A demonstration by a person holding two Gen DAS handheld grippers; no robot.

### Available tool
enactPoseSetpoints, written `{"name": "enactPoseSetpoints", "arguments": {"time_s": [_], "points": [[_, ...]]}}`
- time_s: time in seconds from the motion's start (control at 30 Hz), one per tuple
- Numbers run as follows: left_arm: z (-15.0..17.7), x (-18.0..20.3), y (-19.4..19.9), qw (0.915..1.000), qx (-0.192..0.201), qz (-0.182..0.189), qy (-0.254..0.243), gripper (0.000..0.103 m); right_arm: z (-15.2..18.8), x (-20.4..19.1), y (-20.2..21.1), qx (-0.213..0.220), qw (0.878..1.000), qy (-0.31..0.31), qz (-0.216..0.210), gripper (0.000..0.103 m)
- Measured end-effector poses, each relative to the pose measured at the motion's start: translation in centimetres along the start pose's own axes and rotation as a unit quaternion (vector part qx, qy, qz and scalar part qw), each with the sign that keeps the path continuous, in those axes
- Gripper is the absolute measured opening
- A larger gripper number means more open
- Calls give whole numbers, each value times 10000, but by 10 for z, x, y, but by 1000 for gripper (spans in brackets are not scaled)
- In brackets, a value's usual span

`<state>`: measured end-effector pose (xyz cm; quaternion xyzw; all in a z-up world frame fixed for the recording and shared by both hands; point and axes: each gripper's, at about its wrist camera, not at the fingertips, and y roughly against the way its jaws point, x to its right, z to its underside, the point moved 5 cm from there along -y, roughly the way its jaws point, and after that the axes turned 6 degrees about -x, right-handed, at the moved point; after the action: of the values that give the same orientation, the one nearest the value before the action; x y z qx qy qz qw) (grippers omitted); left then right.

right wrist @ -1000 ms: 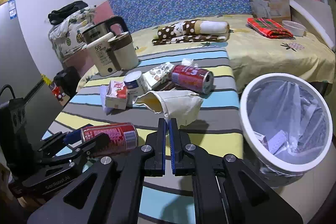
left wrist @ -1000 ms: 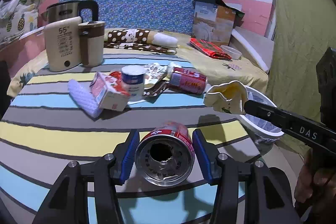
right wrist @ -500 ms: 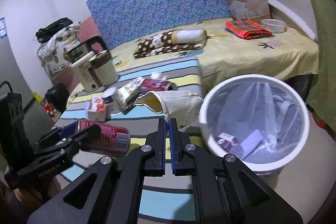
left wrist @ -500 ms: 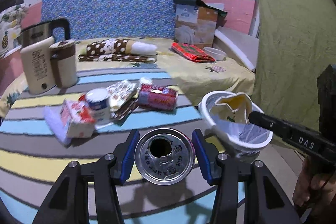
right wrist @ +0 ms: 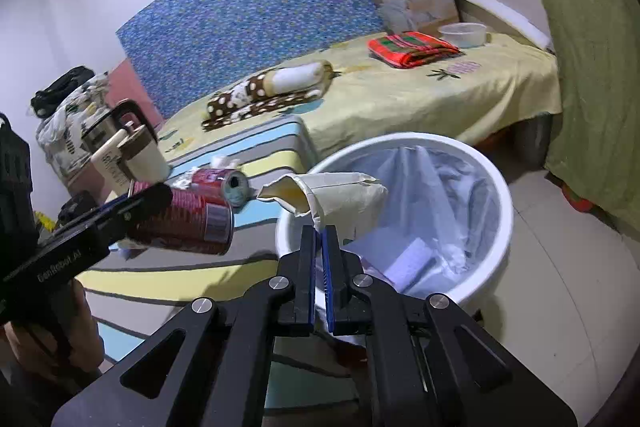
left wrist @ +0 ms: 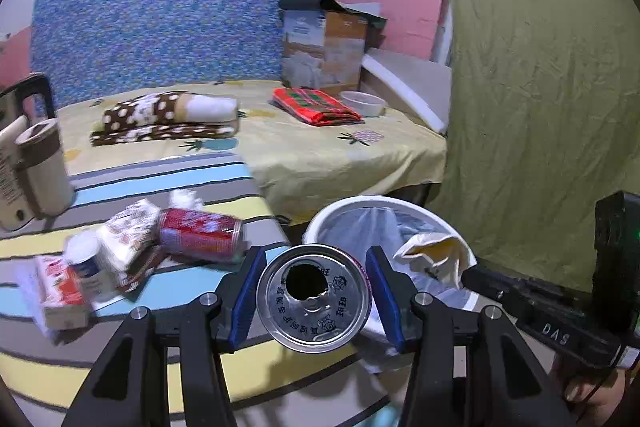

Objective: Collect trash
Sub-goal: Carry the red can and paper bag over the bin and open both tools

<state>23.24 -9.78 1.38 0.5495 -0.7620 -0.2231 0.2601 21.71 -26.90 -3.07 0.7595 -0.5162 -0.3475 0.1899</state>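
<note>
Striped table (left wrist: pixel 120 359) lay below us. Our left gripper (left wrist: pixel 314 293) clamped a red can (left wrist: pixel 314 297); our right gripper (right wrist: pixel 320 247), nearly closed, pinched a paper bag (right wrist: pixel 340 195) over the white bin (right wrist: pixel 496 239) ahead.

The bin (right wrist: pixel 496 187) stands on the floor (right wrist: pixel 568 267) just off the right edge of the surface (left wrist: pixel 120 359), with the bed (left wrist: pixel 320 147) behind both. A held can (left wrist: pixel 314 297) sits between the left tongs (left wrist: pixel 316 301) near that edge, and the paper bag (right wrist: pixel 340 195) in the right tongs (right wrist: pixel 320 263) hangs over the bin's near rim (scraps lie inside). Farther left on the surface lie a second can (left wrist: pixel 200 235), a wrapper (left wrist: pixel 128 235), a small tub (left wrist: pixel 86 263) and a carton (left wrist: pixel 60 287); the kettle (left wrist: pixel 28 163) stands behind them.
</note>
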Motion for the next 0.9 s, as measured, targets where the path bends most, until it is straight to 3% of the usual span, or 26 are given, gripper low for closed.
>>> {"name": "enactPoseSetpoints", "arguments": {"time_s": [0.3,0.9], "points": [[-6,29,-45,9994,-237,205,-145,52,2,31,-1,-52,9995,-252,201,6],[6,30,-97,9973,-719,49,-137,53,9,57,-16,-492,9961,-513,530,6]]}}
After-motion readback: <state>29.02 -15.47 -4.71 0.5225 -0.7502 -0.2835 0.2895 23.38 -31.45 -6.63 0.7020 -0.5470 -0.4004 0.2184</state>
